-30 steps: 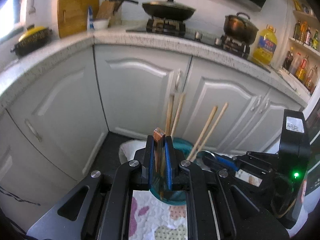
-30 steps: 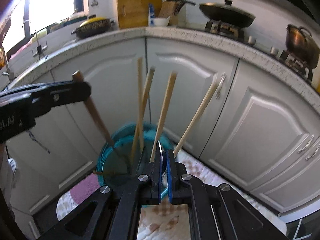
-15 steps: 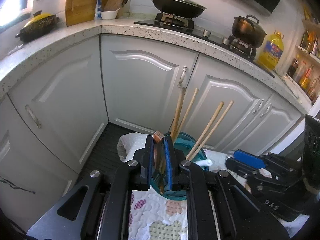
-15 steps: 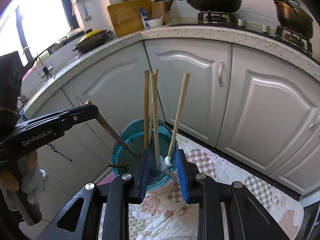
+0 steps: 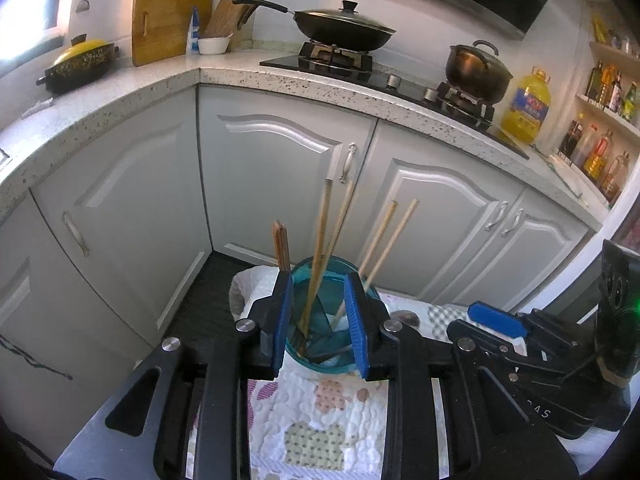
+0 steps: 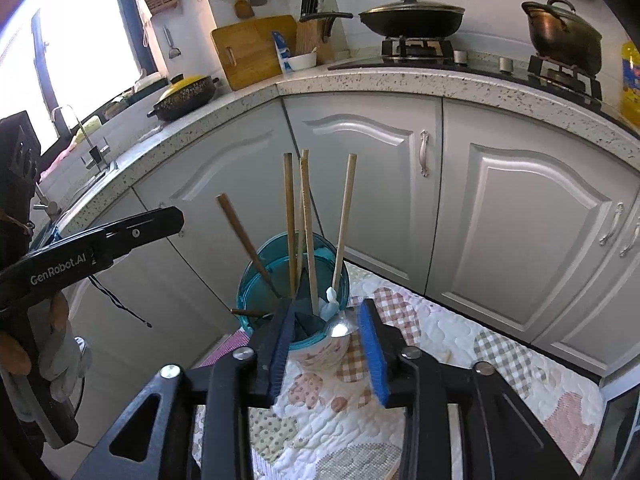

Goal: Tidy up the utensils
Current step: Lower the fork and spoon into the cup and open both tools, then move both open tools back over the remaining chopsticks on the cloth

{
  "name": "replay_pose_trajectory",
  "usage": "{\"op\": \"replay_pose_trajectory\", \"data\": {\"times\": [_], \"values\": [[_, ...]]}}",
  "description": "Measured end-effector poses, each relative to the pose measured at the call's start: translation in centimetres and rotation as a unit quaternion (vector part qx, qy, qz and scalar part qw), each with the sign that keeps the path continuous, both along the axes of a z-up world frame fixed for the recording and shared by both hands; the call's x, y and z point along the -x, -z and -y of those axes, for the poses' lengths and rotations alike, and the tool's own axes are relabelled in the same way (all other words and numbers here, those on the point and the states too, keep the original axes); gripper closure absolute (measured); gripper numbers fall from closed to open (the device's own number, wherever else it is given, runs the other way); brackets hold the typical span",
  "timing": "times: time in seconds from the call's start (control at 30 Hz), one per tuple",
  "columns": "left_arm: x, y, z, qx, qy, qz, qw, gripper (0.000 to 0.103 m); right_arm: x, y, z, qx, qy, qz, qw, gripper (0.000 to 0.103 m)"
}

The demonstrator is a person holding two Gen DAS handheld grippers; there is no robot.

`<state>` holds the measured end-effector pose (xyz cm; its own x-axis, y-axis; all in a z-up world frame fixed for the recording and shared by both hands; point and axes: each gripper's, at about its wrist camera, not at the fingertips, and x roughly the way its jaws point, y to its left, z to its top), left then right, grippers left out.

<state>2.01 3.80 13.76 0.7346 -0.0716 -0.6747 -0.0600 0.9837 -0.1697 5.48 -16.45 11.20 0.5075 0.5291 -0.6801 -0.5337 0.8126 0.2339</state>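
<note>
Both grippers hang over the teal holder [image 5: 325, 280], angled down at it.

Left gripper [image 5: 320, 320]: fingers [image 5: 282, 320] spreading apart, blue pads well clear of each other. The holder sits in the gap in view, but neither pad presses on anything. Nothing held. The dark brown chopsticks [image 5: 281, 246] stand in the holder at its left rim, just past the left pad; can't tell whether they touch it.

Right gripper [image 6: 328, 340]: fingers [image 6: 372, 344] also opening, moderate gap. The metal spoon [image 6: 339, 327] shows in the gap, bowl facing up at the holder's near right edge, but no pad grips it. Nothing held.

Holder: translucent teal cup with an inner divider, upright on a quilted patchwork cloth [image 6: 440, 340] on a low surface in front of the white corner cabinets [image 5: 280, 168]. I can't tell what the surface under the cloth is.

Contents:
- four light bamboo chopsticks [image 6: 306, 220], leaning at different angles, tips down
- dark brown chopsticks leaning left
- white spoon [image 6: 330, 300] at the right side
- one dark piece [image 6: 250, 313] pokes out level at the holder's left, seen from the right wrist view

In the right wrist view the left gripper's arm comes in from the left, with a gloved hand [image 6: 52, 344] on its handle. In the left wrist view the right gripper sits at right, near the holder.

Far side, kitchen counter [image 5: 240, 76]: lidded wok [image 5: 342, 32], pot [image 5: 476, 66], cutting board [image 5: 168, 24], oil bottle [image 5: 526, 104].
</note>
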Motion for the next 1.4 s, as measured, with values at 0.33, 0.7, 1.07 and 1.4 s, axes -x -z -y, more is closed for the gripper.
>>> {"op": "replay_pose_trajectory", "data": {"times": [0.33, 0.7, 1.07, 1.4], "values": [[2.4, -0.4, 3.3, -0.011, 0.028, 0.005, 0.9995, 0.077, 2.9, -1.5, 3.2, -0.007, 0.026, 0.019, 0.999, 0.065], [4.5, -0.3, 7.7, -0.012, 0.068, 0.006, 0.9976, 0.077, 5.6, -1.4, 7.8, 0.003, 0.066, 0.016, 0.998, 0.064], [4.9, 1.4, 11.9, -0.017, 0.101, -0.010, 0.9947, 0.077, 7.1, -0.1, 11.7, 0.017, 0.107, 0.002, 0.994, 0.064], [4.1, 4.6, 14.7, -0.031, 0.119, -0.039, 0.9917, 0.077, 7.3, 2.5, 13.9, 0.031, 0.130, -0.027, 0.991, 0.063]]}}
